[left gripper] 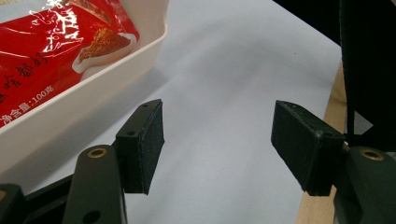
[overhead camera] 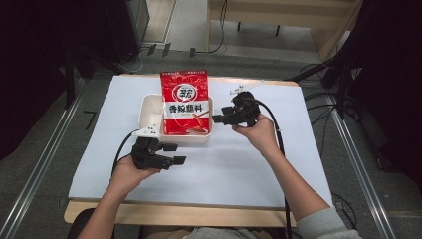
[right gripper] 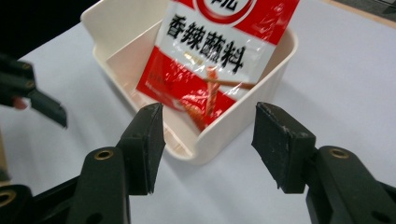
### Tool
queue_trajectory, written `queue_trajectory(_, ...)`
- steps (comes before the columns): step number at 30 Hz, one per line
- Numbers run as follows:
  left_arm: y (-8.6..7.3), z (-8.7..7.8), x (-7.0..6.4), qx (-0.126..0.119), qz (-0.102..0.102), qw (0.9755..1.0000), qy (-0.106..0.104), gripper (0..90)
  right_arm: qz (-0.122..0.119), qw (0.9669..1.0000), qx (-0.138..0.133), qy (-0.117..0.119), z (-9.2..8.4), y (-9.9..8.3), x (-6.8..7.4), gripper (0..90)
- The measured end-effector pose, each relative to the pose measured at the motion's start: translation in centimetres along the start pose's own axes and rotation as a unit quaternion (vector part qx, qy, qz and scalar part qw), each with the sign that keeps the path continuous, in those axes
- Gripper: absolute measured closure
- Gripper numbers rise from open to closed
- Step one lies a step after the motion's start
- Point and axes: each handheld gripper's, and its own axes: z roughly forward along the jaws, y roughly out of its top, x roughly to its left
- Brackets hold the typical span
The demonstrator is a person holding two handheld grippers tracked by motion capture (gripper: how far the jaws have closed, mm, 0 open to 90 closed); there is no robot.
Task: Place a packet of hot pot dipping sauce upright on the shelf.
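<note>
We see left gripper point(overhead camera: 169, 154): black, brass screws | right gripper point(overhead camera: 219, 118): black, trailing black cable | sleeve point(overhead camera: 326, 224): grey

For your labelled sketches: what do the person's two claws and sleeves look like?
Both the left claw and right claw are black, with flat rectangular pads, brass-coloured rivets, a light plate on top and a trailing black cable. One grey sleeve shows.

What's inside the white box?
A red snack packet lies in the white box, its top sticking out over the far rim. Anything beneath the packet is hidden.
</note>
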Motion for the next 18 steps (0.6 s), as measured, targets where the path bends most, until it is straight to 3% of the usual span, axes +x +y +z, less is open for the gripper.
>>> queue_trajectory(8, 0.0, 0.0, 0.1, 0.004, 0.001, 1.0, 0.002, 34.5, -0.025, 0.9993, -0.012, 0.025, -0.6, -3.5, 1.7, 42.8)
queue_trajectory(14, -0.2, 0.0, 0.1, -0.003, 0.002, 1.0, 0.007, 31.5, -0.026, 0.9991, -0.003, 0.033, -0.3, -5.3, 2.3, 41.4)
queue_trajectory(18, -0.2, -0.1, 0.2, -0.009, 0.0, 1.0, 0.003, 31.0, -0.026, 0.999, 0.001, 0.036, -0.1, -6.0, 2.3, 35.6)
